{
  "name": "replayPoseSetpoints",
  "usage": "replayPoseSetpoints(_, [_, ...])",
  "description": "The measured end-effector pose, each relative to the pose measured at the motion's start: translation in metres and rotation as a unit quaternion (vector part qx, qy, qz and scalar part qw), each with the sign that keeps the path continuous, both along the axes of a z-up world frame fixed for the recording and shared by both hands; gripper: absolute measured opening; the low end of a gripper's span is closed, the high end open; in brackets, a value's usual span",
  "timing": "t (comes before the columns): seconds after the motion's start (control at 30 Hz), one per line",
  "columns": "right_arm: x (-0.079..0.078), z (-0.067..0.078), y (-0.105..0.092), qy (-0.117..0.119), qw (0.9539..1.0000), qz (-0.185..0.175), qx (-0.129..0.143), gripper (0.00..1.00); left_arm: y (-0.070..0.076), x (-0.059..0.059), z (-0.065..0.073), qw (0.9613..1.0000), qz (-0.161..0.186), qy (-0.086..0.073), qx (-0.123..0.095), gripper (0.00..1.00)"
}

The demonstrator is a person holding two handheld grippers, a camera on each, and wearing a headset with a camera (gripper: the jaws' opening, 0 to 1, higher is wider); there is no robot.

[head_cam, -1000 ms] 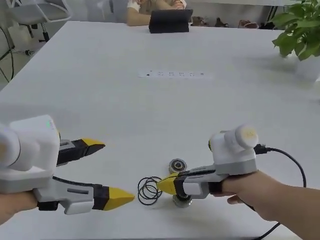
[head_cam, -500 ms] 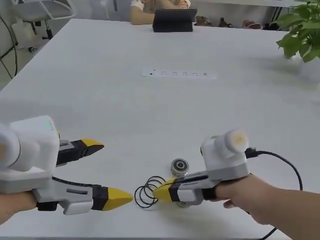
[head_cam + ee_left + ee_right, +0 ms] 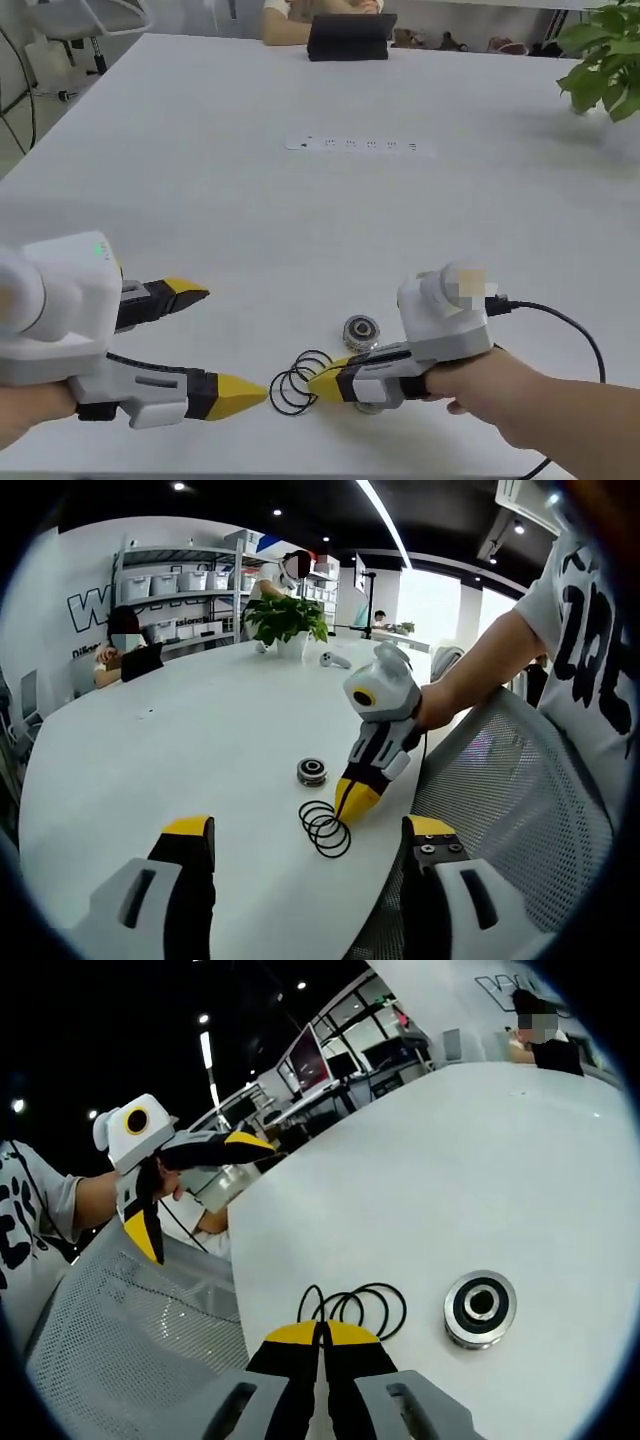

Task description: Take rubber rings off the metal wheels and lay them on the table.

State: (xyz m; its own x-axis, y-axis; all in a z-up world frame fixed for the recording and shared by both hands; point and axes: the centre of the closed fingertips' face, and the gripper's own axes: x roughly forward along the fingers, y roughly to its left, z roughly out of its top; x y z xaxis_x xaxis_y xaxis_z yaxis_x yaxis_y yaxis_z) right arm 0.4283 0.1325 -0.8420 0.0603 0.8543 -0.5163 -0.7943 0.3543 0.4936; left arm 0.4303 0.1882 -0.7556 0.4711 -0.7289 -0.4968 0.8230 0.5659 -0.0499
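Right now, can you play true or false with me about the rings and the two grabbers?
1. The left gripper has its jaws wide open. True.
2. The black rubber rings sit on the metal wheel. False: they lie on the table beside it.
3. The right gripper has its jaws shut, with its tip at the rings. True.
4. The plant stands right next to the rings. False: it is far off, at the table's far right end.

Two metal wheels (image 3: 360, 330) (one barely visible), about four overlapping rubber rings (image 3: 298, 378).
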Motion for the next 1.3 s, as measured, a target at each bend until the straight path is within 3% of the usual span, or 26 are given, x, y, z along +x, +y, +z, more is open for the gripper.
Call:
replayPoseSetpoints(0.9, [-0.002,0.001,-0.004,-0.039,0.9986,0.019,-0.029,0.14,-0.006,-0.002,-0.002,0.9999,-0.011,0.006,0.012,0.73])
replayPoseSetpoints(1.3, [0.008,0.024,-0.01,-0.051,0.9987,-0.004,-0.005,0.19,-0.008,-0.004,0.004,0.9998,-0.014,0.0,0.013,0.73])
